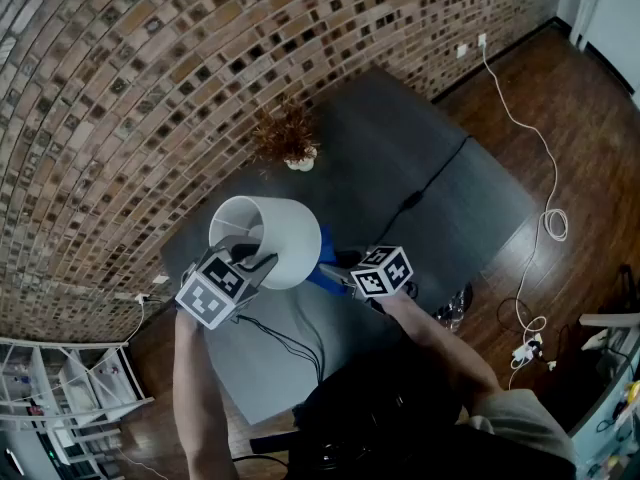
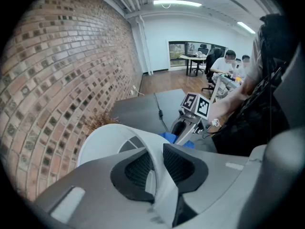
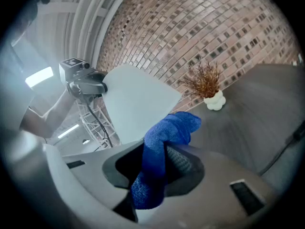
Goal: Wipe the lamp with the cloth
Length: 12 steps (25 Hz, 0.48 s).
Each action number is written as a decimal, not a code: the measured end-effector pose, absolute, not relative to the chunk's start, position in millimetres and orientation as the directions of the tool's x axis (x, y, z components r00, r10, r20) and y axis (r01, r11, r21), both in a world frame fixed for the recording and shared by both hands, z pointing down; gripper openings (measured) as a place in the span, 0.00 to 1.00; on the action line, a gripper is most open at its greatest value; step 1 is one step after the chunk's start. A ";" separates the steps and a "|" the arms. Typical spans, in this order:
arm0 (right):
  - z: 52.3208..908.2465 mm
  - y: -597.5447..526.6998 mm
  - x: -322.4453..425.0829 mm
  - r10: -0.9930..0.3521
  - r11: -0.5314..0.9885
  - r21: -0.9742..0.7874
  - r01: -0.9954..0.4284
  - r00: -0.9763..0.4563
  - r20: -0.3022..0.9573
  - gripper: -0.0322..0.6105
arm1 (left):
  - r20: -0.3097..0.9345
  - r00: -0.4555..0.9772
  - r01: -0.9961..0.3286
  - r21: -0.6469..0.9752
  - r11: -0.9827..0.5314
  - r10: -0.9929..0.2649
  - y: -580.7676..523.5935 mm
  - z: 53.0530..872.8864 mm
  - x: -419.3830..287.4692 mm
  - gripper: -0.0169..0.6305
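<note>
The left gripper [image 2: 153,168] is clamped on the rim of the white lamp shade [image 1: 290,230], with the thin wall pinched between its black pads. The right gripper [image 3: 159,168] grips the blue cloth [image 3: 167,137] — a bunched fold pokes out past the jaws, right at the shade's outer side. The lamp stands on the dark grey table [image 1: 450,198] near the brick wall [image 1: 120,88]. A white vase of dried sprigs [image 1: 290,146] sits beyond it, apart — a black cable [image 1: 432,180] crosses the tabletop.

no readable text or labels
</note>
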State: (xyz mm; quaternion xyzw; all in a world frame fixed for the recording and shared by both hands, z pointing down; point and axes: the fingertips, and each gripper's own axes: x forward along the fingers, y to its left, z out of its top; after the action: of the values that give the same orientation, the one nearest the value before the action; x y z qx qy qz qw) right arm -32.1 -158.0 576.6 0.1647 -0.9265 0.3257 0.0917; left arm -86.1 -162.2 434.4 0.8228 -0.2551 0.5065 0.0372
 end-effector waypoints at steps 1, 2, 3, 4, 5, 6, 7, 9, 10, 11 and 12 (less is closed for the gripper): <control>575.7 -162.4 -29.6 -0.277 0.729 -0.558 -0.396 -0.916 0.289 0.24 | 0.844 0.357 -0.448 -0.220 -0.867 -0.399 -165.0 431.6 -87.6 0.17; 574.7 -166.5 -27.0 -0.306 0.723 -0.544 -0.425 -0.904 0.298 0.24 | 0.835 0.359 -0.439 -0.242 -0.865 -0.416 -167.6 428.9 -89.2 0.18; 573.5 -170.0 -24.4 -0.333 0.717 -0.536 -0.447 -0.894 0.301 0.24 | 0.826 0.363 -0.432 -0.261 -0.863 -0.431 -169.8 426.4 -91.0 0.19; 572.1 -172.9 -21.7 -0.355 0.709 -0.532 -0.462 -0.887 0.296 0.24 | 0.816 0.369 -0.428 -0.275 -0.861 -0.444 -171.6 424.3 -92.7 0.21; 570.2 -175.4 -18.9 -0.373 0.703 -0.534 -0.470 -0.883 0.286 0.24 | 0.809 0.374 -0.425 -0.285 -0.859 -0.453 -173.4 422.7 -93.6 0.21; 568.4 -177.5 -15.9 -0.389 0.696 -0.539 -0.475 -0.880 0.273 0.24 | 0.806 0.376 -0.417 -0.293 -0.860 -0.457 -175.2 421.8 -92.6 0.21; 567.1 -179.2 -13.1 -0.404 0.689 -0.543 -0.480 -0.877 0.261 0.24 | 0.809 0.373 -0.402 -0.300 -0.865 -0.454 -176.9 421.9 -88.8 0.21; 567.1 -182.2 -8.4 -0.432 0.675 -0.544 -0.498 -0.865 0.256 0.24 | 0.830 0.354 -0.343 -0.313 -0.886 -0.431 -177.9 424.5 -74.8 0.22; 568.0 -184.3 -6.4 -0.445 0.668 -0.539 -0.512 -0.856 0.261 0.24 | 0.843 0.341 -0.308 -0.318 -0.896 -0.417 -177.5 426.1 -67.5 0.23; 569.0 -186.9 -4.5 -0.456 0.662 -0.535 -0.525 -0.849 0.268 0.24 | 0.852 0.333 -0.280 -0.321 -0.905 -0.405 -177.1 427.2 -61.8 0.23; 569.9 -189.3 -2.9 -0.462 0.658 -0.532 -0.533 -0.844 0.273 0.24 | 0.856 0.333 -0.262 -0.319 -0.911 -0.395 -176.5 427.7 -58.1 0.24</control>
State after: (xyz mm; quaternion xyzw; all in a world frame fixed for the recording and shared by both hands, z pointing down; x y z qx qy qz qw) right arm -2.9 -189.3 569.9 0.2738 -0.9086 0.3101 0.0569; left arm -58.1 -176.5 427.7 0.8139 -0.2018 0.5413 -0.0616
